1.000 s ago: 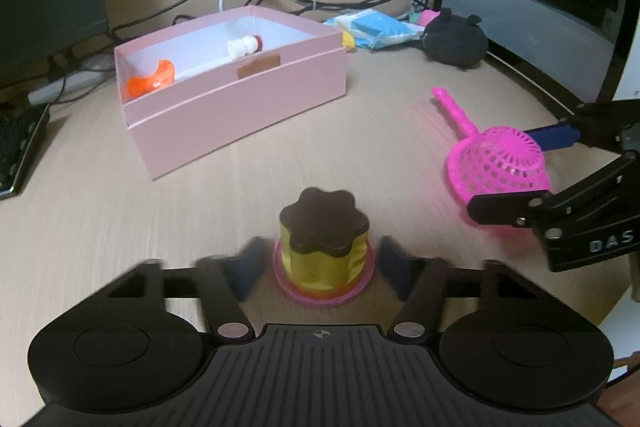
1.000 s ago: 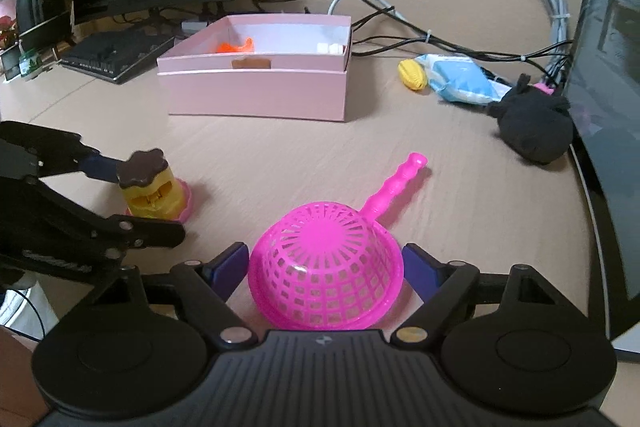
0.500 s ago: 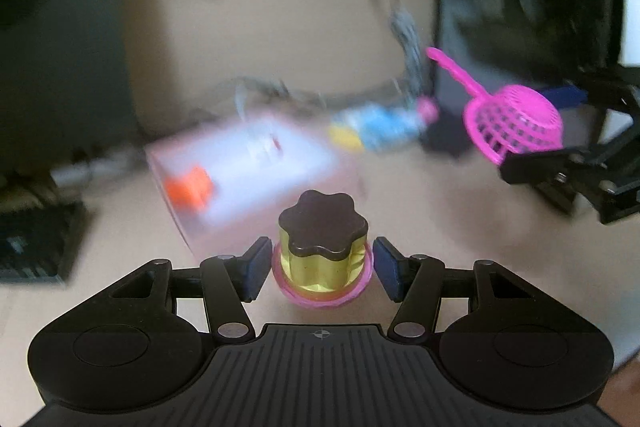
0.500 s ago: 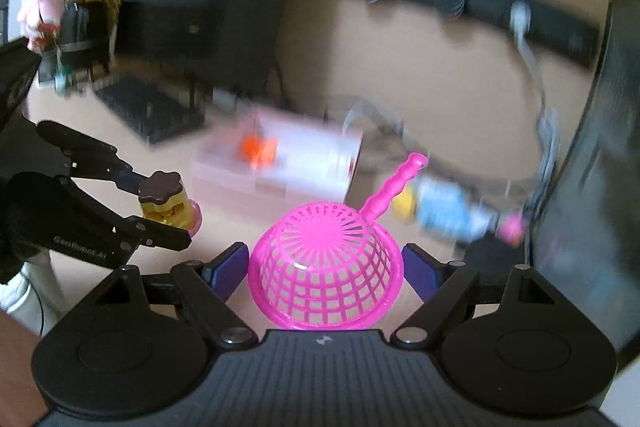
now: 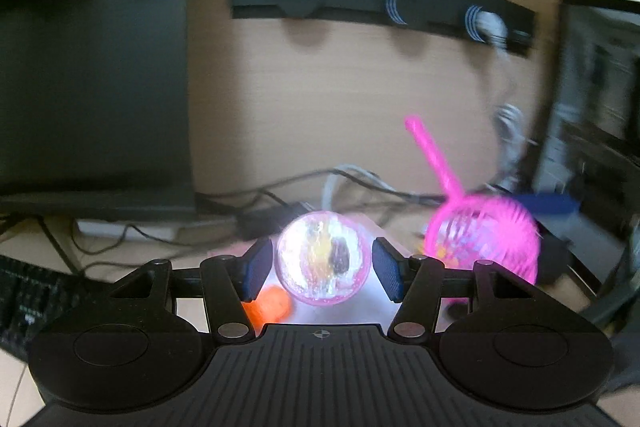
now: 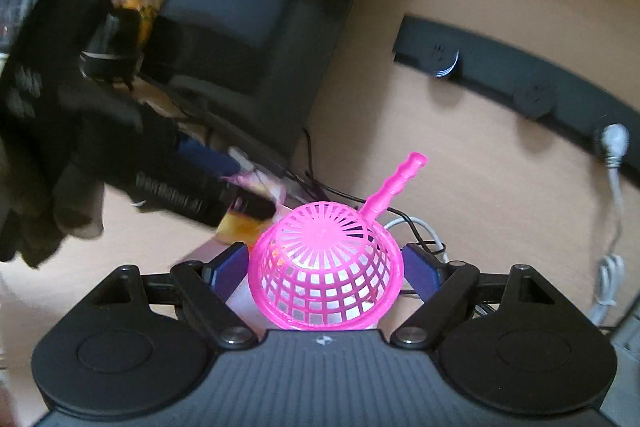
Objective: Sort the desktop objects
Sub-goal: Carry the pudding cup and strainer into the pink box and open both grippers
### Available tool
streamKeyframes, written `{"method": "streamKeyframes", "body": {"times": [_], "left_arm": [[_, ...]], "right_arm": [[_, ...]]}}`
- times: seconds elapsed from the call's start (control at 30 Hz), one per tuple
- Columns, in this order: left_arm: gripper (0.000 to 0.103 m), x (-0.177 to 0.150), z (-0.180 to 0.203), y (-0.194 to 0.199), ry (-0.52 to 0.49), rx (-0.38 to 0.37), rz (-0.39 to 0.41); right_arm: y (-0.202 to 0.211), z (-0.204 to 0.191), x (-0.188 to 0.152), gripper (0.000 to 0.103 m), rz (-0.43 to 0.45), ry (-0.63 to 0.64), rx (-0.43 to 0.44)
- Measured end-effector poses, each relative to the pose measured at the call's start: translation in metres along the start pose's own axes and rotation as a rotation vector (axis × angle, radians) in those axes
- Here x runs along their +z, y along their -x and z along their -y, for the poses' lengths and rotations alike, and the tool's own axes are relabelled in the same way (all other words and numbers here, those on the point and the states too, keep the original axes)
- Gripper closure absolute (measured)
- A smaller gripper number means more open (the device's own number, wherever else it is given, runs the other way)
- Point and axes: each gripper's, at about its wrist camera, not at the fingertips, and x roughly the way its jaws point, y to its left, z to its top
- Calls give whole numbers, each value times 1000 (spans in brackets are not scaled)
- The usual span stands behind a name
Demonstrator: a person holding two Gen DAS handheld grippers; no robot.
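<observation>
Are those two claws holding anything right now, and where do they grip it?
Left gripper clamps the small pudding toy by its sides. Right gripper holds the pink strainer by its bowl, handle free.

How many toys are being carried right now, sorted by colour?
Pink, mesh scoop in the right tool: 1
Pink-rimmed clear cup in the left tool, seen from below: 1
Total: 2

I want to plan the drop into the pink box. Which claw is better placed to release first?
Probably left. The left claw holds the toy jar directly over the box's white interior beside the orange piece. The right claw with the pink strainer seems nearer the box's edge.
</observation>
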Motion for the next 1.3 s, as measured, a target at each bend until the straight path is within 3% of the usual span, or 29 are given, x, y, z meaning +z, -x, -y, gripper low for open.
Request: {"method": "streamKeyframes", "body": {"times": [0.03, 0.1, 0.2, 0.4, 0.5, 0.6, 0.73, 0.83, 1.1, 1.2, 1.3], "left_arm": [[41, 2, -6, -10, 12, 3, -8], [29, 2, -18, -16, 41, 4, -29], [10, -16, -28, -4, 40, -6, -48], [7, -78, -34, 12, 91, -47, -198], [7, -98, -35, 5, 124, -69, -266], [7, -101, -39, -2, 118, -91, -279], [5, -98, -45, -12, 94, -110, -262], [4, -97, -57, -17, 86, -46, -253], [4, -97, -78, -14, 95, 1, -247], [3, -95, -81, -12, 107, -5, -248], [2, -95, -83, -3, 119, 11, -244]], "right_arm": [[-17, 0, -1, 19, -30, -4, 3], [-46, 2, -7, 19, -96, -34, 20], [-53, 10, -22, 14, -129, -155, 47], [-52, 39, -57, 8, -192, -485, 26], [-59, 50, -74, 7, -230, -641, 65], [-74, 53, -78, 4, -240, -746, 119], [-86, 38, -69, 4, -216, -759, 170], [-96, 20, -58, 4, -208, -714, 173], [-125, 3, -39, 1, -196, -697, 208], [-120, 7, -35, 4, -182, -657, 178], [-100, 27, -38, 4, -133, -589, 7]]}}
